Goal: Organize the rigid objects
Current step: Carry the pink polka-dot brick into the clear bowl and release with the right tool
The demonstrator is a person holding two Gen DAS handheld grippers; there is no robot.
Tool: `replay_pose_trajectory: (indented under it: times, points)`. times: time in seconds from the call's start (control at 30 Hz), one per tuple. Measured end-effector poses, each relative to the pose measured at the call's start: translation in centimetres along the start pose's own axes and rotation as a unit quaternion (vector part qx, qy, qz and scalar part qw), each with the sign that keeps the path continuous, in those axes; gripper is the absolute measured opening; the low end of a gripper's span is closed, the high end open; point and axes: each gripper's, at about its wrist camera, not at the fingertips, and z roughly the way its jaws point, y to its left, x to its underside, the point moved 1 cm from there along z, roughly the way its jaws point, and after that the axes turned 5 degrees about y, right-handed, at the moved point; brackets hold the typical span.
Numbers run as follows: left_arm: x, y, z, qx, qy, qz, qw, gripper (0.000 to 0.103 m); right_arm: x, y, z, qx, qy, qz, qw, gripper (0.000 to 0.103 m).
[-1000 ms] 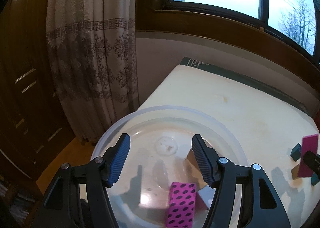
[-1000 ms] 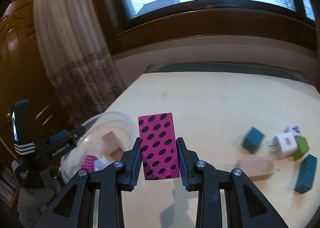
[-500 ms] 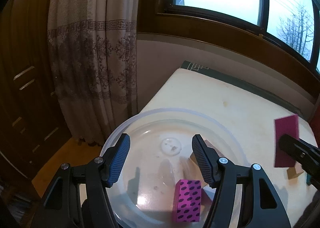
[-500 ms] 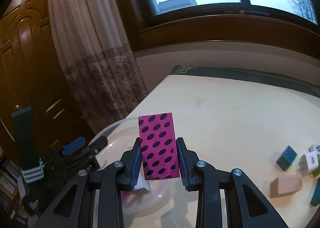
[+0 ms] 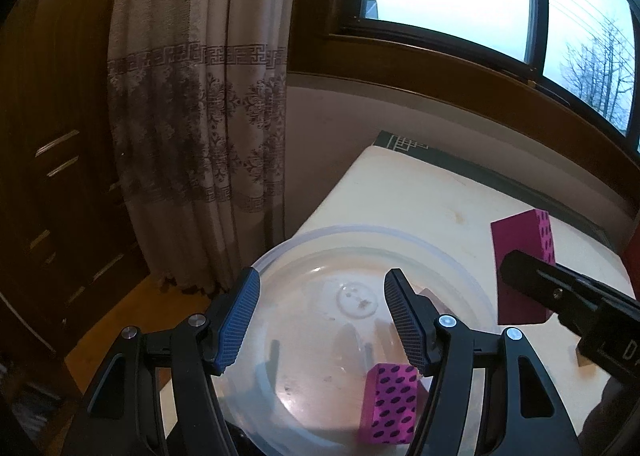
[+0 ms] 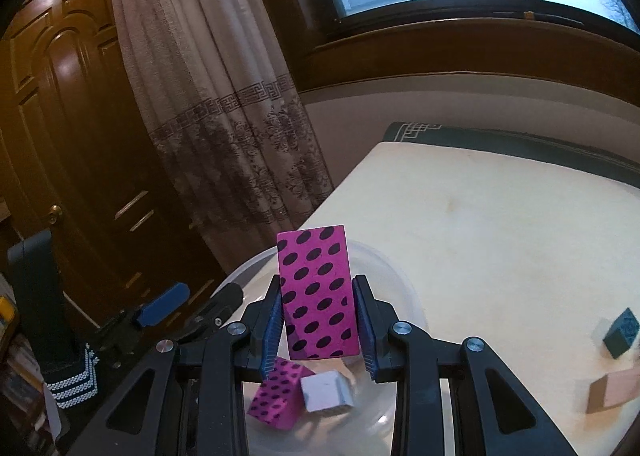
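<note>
My right gripper (image 6: pixel 320 330) is shut on a pink block with black dots (image 6: pixel 318 292), held upright over the clear plastic bowl (image 6: pixel 394 280). From the left wrist view that same block (image 5: pixel 520 256) hangs at the bowl's right rim (image 5: pixel 476 280), clamped by the right gripper (image 5: pixel 532 280). Inside the bowl lie a second pink dotted block (image 5: pixel 390 402), also seen in the right view (image 6: pixel 278 396), a white cube (image 6: pixel 326 392) and a pale pink block (image 5: pixel 426 294). My left gripper (image 5: pixel 322 320) stands open above the bowl with nothing between its fingers.
The bowl sits at the left corner of a cream table (image 6: pixel 500 216). A dark teal cube (image 6: pixel 622 332) and a pale pink block (image 6: pixel 612 394) lie at the right. A patterned curtain (image 5: pixel 200 116) and wooden doors (image 6: pixel 76 116) stand beyond the table's left edge.
The right gripper has carried the dotted pink block leftwards from the table's middle until it hangs over the bowl. The left gripper has stayed open above the bowl.
</note>
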Motion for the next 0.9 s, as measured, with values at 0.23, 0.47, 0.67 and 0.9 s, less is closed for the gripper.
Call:
replay_pose_trajectory:
  times: [0.23, 0.47, 0.67, 0.9]
  points:
    - [0.2, -0.2, -0.3, -0.001, -0.004, 0.002, 1.0000, 0.074, 0.7, -0.4, -0.1, 0.001, 0.001, 0.009, 1.000, 0.042]
    - [0.4, -0.3, -0.5, -0.001, -0.004, 0.002, 1.0000, 0.074, 1.6, -1.1, -0.6, 0.014, -0.002, 0.018, 1.000, 0.043]
    - [0.4, -0.6, -0.4, -0.002, -0.003, 0.006, 1.0000, 0.074, 2.4, -1.3, -1.3, 0.032, -0.014, 0.017, 0.999, 0.052]
    - [0.5, -1.0, -0.8, -0.001, -0.005, 0.010, 0.9999, 0.074, 3.2, -1.8, -1.8, 0.043, -0.013, 0.024, 0.999, 0.054]
